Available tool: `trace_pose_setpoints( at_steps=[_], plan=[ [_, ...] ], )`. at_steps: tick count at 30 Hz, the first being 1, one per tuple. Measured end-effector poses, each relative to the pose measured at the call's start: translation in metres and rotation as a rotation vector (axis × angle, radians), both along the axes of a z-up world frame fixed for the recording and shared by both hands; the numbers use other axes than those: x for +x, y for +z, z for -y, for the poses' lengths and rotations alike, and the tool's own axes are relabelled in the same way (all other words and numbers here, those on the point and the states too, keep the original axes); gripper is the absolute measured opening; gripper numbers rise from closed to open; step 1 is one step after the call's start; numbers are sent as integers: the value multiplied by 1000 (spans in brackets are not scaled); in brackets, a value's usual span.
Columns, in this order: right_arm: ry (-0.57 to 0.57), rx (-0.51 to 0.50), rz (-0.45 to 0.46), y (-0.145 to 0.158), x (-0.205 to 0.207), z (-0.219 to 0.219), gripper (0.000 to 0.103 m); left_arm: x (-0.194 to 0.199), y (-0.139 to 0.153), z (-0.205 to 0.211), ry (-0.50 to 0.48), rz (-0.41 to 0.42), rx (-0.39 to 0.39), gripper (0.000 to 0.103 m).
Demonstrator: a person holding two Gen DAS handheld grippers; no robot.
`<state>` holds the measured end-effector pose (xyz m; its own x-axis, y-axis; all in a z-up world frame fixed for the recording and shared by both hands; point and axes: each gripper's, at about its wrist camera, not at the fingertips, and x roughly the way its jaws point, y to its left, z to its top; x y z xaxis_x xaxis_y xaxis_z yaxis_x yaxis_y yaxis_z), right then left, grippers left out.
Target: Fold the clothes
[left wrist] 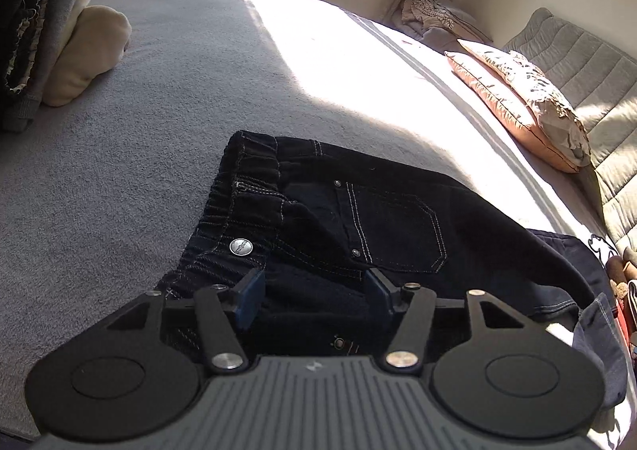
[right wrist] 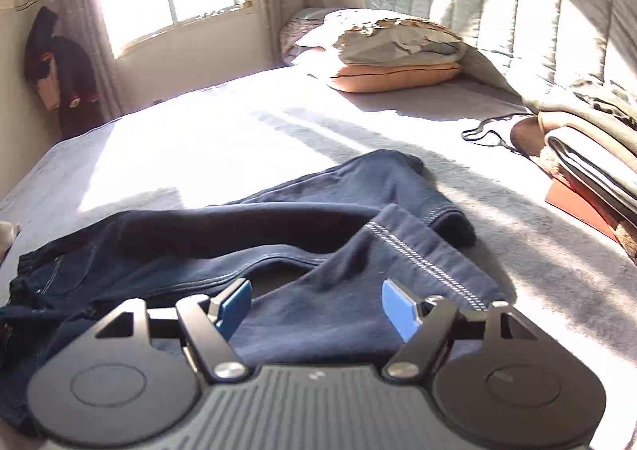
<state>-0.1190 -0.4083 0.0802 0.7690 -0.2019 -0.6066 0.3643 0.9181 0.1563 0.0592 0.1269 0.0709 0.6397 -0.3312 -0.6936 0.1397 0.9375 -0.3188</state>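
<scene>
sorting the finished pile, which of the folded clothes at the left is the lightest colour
The cream folded piece, at the stack's right end on the grey bed cover; the others beside it are grey and black.

The left gripper (left wrist: 314, 288) hangs low with its jaws spread wide, gripping nothing. The right gripper (right wrist: 316, 306) is likewise spread wide and empty.

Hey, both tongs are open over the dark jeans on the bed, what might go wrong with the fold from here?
The right tongs hover over a rumpled leg cuff that crosses the other leg; grabbing there could catch both layers and twist the fold. The left tongs sit by the elastic waistband, where bunched fabric may slip. The jeans lie unflattened, so creases may get folded in.
</scene>
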Motion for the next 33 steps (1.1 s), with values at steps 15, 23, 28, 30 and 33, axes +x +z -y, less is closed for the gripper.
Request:
trace_pose_setpoints(
  at_steps=[15, 23, 28, 30, 33],
  plan=[
    [179, -103, -119, -31, 80, 11, 18, 22, -29, 38, -26, -39, 128, 71],
    [239, -256, 472, 113, -21, -12, 15, 23, -27, 34, -7, -48, 89, 71],
    [278, -355, 668, 156, -102, -21, 15, 21, -26, 32, -23, -52, 91, 71],
    [268, -341, 584, 132, -122, -7, 14, 19, -26, 30, -29, -52, 90, 71],
    [207, -219, 257, 62, -132, 37, 15, 17, -26, 27, -32, -52, 91, 71]
  ],
)
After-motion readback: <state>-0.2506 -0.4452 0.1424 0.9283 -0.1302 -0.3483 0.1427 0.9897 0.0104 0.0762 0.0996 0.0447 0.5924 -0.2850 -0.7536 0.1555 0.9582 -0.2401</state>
